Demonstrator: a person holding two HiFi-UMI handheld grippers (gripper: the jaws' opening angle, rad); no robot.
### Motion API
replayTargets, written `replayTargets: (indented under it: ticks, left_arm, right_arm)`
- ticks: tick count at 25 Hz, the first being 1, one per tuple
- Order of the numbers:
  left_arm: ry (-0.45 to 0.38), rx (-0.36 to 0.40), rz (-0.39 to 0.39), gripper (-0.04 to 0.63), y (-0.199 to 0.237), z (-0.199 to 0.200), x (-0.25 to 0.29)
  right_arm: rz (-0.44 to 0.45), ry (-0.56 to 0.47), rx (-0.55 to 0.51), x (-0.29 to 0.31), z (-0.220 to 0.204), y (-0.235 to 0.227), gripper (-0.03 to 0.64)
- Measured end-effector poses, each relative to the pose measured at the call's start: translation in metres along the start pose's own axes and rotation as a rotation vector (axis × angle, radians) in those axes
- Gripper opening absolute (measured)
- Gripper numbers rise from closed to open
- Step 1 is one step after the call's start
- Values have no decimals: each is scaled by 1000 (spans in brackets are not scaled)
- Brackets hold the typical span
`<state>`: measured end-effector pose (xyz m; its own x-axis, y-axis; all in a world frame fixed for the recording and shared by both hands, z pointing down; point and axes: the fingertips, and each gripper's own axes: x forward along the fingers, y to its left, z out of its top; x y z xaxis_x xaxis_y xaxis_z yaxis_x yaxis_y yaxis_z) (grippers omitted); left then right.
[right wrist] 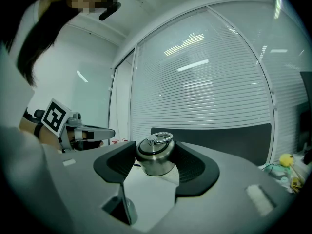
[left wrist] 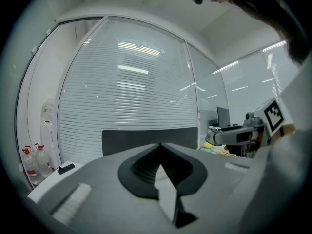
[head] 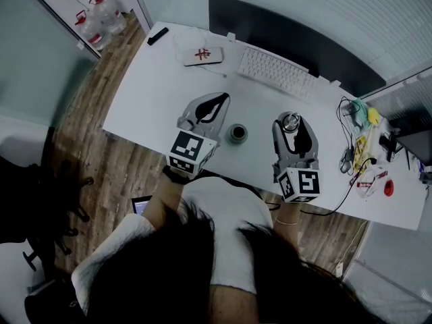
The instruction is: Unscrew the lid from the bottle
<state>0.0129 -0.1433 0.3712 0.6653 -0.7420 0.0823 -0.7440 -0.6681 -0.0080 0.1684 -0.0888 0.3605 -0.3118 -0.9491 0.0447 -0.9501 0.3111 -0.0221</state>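
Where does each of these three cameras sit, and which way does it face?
Head view: on the person's head, looking down at the desk; hair, arms, left tongs and right tongs show.
Left gripper view: on the left tongs, facing the blinds; own jaws shut.
Right gripper view: on the right tongs, facing the blinds; jaws grip a steel lid.
Shared: each gripper view catches the other tongs.
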Motion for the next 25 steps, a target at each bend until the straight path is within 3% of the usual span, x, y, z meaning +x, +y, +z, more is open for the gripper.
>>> replayTargets:
  ticks: [25]
  left_arm:
    - [10,-10,6,58,4,-5,-7]
  right_arm:
    - [-3,23,16,-3,-6,7,252]
